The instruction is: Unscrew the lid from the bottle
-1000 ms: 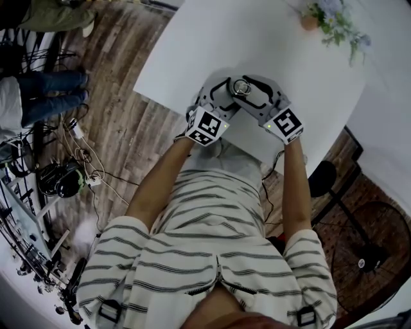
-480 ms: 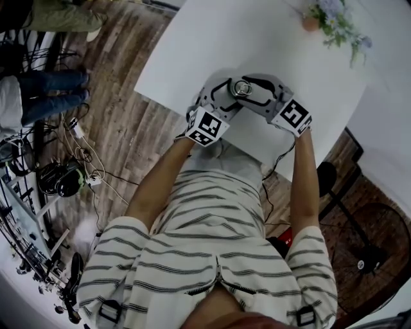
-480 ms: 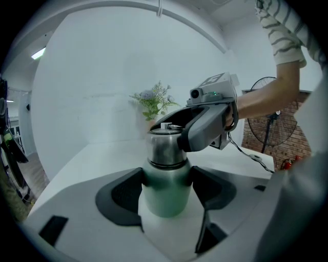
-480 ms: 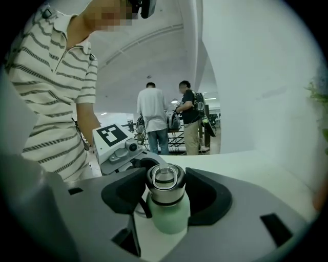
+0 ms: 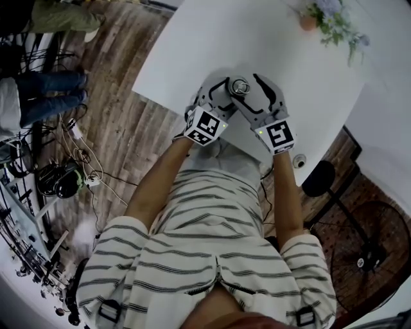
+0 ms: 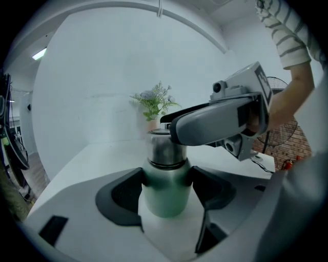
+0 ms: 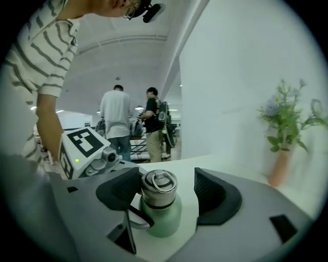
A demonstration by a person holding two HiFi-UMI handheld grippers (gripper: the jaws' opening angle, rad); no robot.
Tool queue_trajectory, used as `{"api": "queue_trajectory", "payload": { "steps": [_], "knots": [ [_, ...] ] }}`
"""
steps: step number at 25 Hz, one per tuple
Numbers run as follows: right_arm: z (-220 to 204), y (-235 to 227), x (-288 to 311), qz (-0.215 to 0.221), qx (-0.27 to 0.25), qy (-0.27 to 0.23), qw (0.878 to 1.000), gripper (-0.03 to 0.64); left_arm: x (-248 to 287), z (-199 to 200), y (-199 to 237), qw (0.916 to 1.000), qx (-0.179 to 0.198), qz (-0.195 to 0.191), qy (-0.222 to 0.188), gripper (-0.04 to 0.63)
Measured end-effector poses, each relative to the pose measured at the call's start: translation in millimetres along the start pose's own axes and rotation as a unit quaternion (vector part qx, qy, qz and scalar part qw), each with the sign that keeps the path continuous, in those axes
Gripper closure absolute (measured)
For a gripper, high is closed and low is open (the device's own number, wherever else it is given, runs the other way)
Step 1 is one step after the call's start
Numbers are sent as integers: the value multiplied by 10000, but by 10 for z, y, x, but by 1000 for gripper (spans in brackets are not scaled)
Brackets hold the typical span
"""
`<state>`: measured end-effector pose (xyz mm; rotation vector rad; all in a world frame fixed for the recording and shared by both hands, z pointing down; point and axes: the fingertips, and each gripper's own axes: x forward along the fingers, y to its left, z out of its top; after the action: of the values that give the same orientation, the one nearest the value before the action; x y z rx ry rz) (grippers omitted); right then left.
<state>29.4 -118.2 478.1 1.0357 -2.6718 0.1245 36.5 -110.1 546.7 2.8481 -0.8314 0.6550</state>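
A green bottle (image 6: pixel 165 197) with a steel lid (image 6: pixel 165 147) stands near the front edge of the white table (image 5: pixel 212 38). My left gripper (image 6: pixel 165 187) is shut on the bottle's green body, a pad pressing on each side. My right gripper (image 7: pixel 166 190) straddles the lid (image 7: pixel 159 185). Its jaws have just been opening: the left pad sits close to the lid and a clear gap shows on the right. In the head view both grippers meet at the lid (image 5: pixel 241 85), the left gripper (image 5: pixel 226 91) from the left and the right gripper (image 5: pixel 252 88) from the right.
A small vase of flowers (image 5: pixel 324 19) stands at the table's far side. The table's near edge runs just under the grippers. Two people (image 7: pixel 115 117) stand in the background, and cables and gear (image 5: pixel 61 177) lie on the wood floor at left.
The right gripper has swung back round toward my body and its jaws have spread off the lid. The left gripper and the bottle have not moved.
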Motion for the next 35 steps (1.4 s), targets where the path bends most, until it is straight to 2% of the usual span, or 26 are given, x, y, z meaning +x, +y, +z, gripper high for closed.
{"api": "queue_trajectory", "payload": {
  "steps": [4,8,16,21,24,30,35],
  "knots": [
    [-92,55,5,-929,466,24,9946,302,-6,3,0,10000,-2,18,-7,290],
    [-128,67,17,-1578,672,27,9852,315,-11,8,1,10000,-3,34,-6,290],
    [-162,41,69,-1841,680,67,9805,357,-1,-1,-5,10000,-23,56,-7,290],
    [-167,47,75,-1643,686,11,9840,357,-2,-7,1,10000,-34,77,-18,290],
    [-163,66,68,-1375,653,-16,9883,359,-11,-8,-3,10000,-38,81,-17,290],
    [-141,103,40,-302,450,-191,9983,376,-10,-13,0,10000,-24,66,-12,290],
    [-118,124,62,502,271,-237,9981,376,-15,-20,8,10000,-31,60,-7,290]
  ]
}}
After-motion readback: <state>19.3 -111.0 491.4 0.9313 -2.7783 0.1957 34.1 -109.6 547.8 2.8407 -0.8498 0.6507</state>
